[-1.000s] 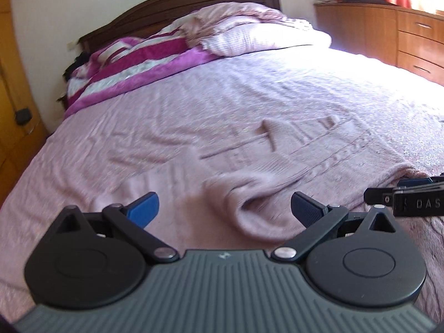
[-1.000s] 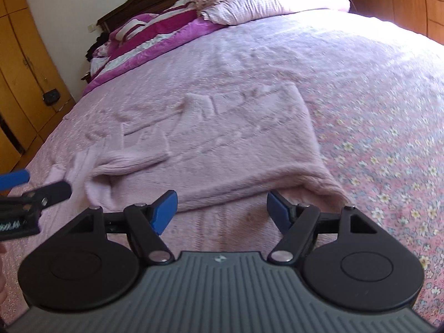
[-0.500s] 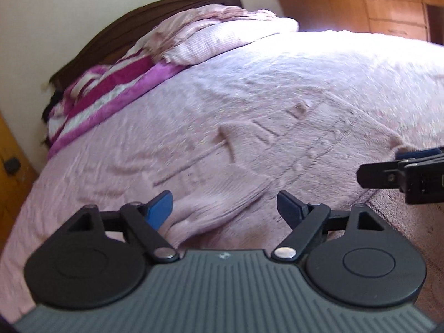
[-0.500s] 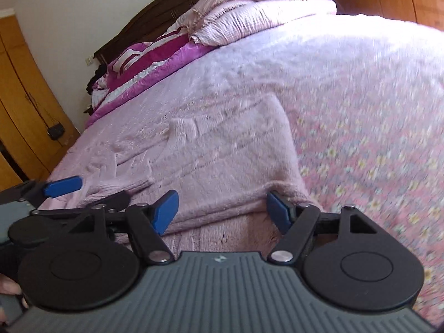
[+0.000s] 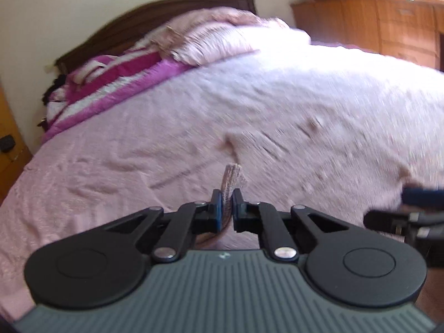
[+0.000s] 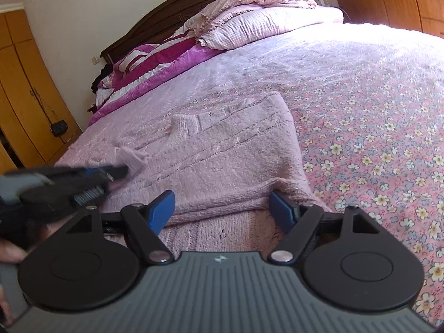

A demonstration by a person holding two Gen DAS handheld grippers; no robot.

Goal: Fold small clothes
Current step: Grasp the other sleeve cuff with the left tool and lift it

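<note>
Nearest to the viewer, two hand-held grippers point forward and tilt down toward a bed. The left gripper [image 5: 227, 204] has its jaws pressed together, pinching a small raised fold of the pink knitted sweater [image 6: 222, 155]; a tuft of knit stands up just beyond its blue pads [image 5: 218, 208]. From the right side it shows as a dark blurred shape [image 6: 111, 172] gripping the sweater's near-left part, with the tip of a hand [image 6: 11, 252] just visible at the left edge.

The right gripper [image 6: 222, 211] sits just beside it, to the right. Its jaws stand apart and are opening slightly. The sweater's near hem lies between and just beyond its blue fingertips [image 6: 162, 209], but the pads do not press on it.

The sweater lies spread flat on the near half of the bed, its right edge straight, on a pink floral bedspread [image 6: 374, 127]. Farther off, a magenta and white striped blanket [image 6: 144, 66] is bunched at the left, with a pale checked quilt [image 6: 263, 25] to its right. Behind them stands a dark wooden headboard [image 6: 194, 2]. Wooden wardrobes [image 6: 25, 88] line the left wall, and wooden drawers [image 5: 374, 25] the far right.
</note>
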